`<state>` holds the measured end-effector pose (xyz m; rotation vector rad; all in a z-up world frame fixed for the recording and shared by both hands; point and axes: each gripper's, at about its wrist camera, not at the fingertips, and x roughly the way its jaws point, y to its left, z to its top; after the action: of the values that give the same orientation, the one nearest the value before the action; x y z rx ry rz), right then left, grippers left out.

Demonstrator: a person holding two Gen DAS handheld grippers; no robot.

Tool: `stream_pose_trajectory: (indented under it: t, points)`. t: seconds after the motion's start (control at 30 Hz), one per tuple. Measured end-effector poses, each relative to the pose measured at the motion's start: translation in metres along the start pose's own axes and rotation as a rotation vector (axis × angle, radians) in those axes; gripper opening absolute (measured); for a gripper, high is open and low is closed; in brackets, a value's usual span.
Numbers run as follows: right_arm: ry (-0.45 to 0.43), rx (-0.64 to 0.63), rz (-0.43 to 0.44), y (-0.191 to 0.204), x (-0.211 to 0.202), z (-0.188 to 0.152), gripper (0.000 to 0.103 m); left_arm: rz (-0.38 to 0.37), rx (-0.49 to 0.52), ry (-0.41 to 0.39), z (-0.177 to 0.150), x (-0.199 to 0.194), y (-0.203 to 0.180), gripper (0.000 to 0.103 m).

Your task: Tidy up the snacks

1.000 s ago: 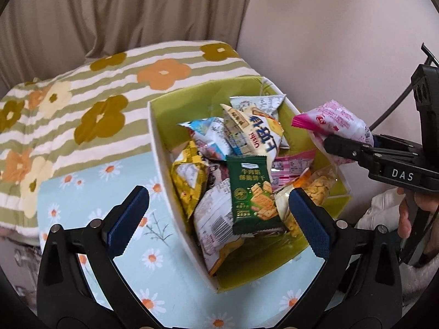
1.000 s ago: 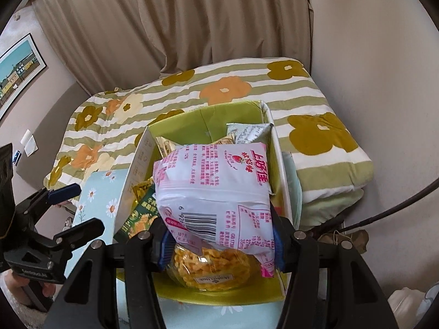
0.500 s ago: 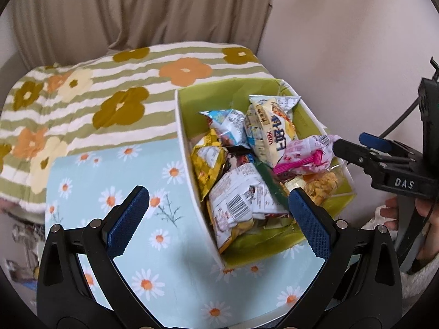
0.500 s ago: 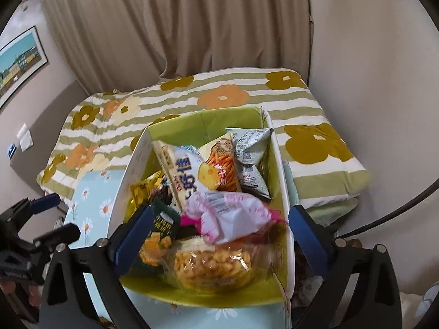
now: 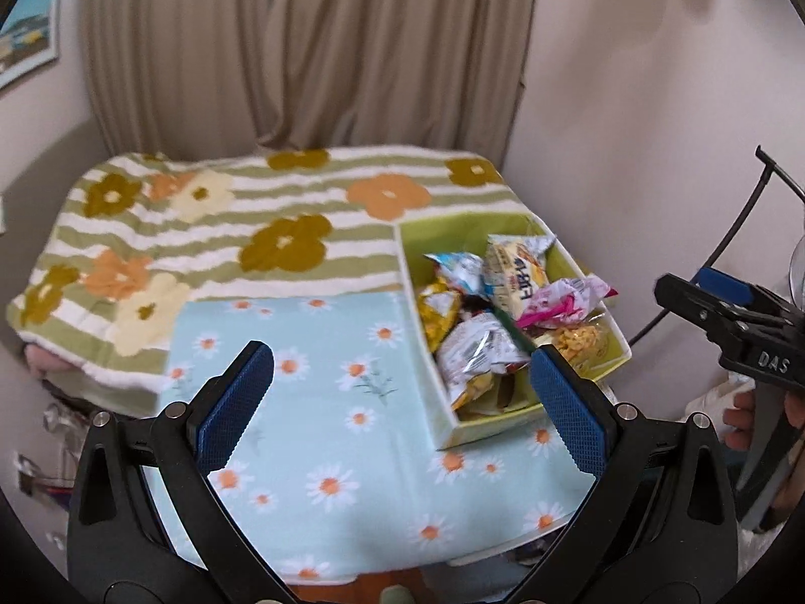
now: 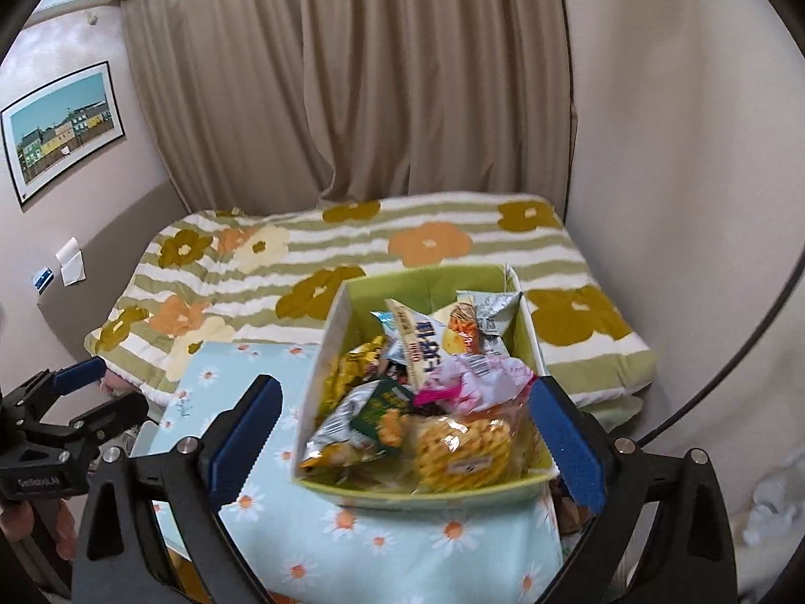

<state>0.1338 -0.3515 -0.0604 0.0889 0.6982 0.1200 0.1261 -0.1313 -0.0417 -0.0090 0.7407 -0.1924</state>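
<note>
A green-lined box (image 5: pixel 508 236) (image 6: pixel 427 282) stands on the light blue daisy cloth (image 5: pixel 322 402) (image 6: pixel 382 543) and holds several snack packets. On top lies a crumpled pink and white packet (image 5: pixel 563 297) (image 6: pixel 483 377), above a clear bag of yellow snacks (image 6: pixel 463 453) (image 5: pixel 578 342). A yellow packet (image 5: pixel 518 267) (image 6: pixel 422 347) leans behind it. My left gripper (image 5: pixel 397 402) is open and empty, back from the box over the cloth. My right gripper (image 6: pixel 402 433) is open, empty, and drawn back above the box's near wall; it also shows in the left wrist view (image 5: pixel 714 302).
The cloth covers a small table set against a bed with a striped flower blanket (image 5: pixel 241 221) (image 6: pixel 352 251). Beige curtains (image 6: pixel 352 75) hang behind, a wall stands close on the right, and a framed picture (image 6: pixel 60 126) hangs at left. A black cable (image 5: pixel 704 261) runs by the wall.
My right gripper opened and let the pink and white packet drop into the box. Both grippers then pulled back and up, so the box looks smaller and farther.
</note>
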Motion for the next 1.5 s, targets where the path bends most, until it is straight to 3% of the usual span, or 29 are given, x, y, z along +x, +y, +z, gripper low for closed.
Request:
stream_pose_trajectory:
  t: [0.3,0.47,0.97,1.5]
  points:
    - [-0.075,-0.026,-0.056,0.060,-0.067,-0.048,0.098,0.058,-0.027,-0.119,-0.049,-0.096,0.040,0.102]
    - [-0.107,-0.030,-0.089,0.077,-0.086,-0.065,0.098,0.063,-0.035,-0.151,-0.071,-0.120,0.050,0.102]
    - [-0.158,-0.040,-0.120,0.086,-0.104,-0.072,0.098,0.082,-0.003,-0.210,-0.078,-0.137,0.048,0.102]
    - [-0.157,-0.036,-0.117,0.085,-0.100,-0.072,0.098,0.078,-0.013,-0.199,-0.077,-0.131,0.053,0.102]
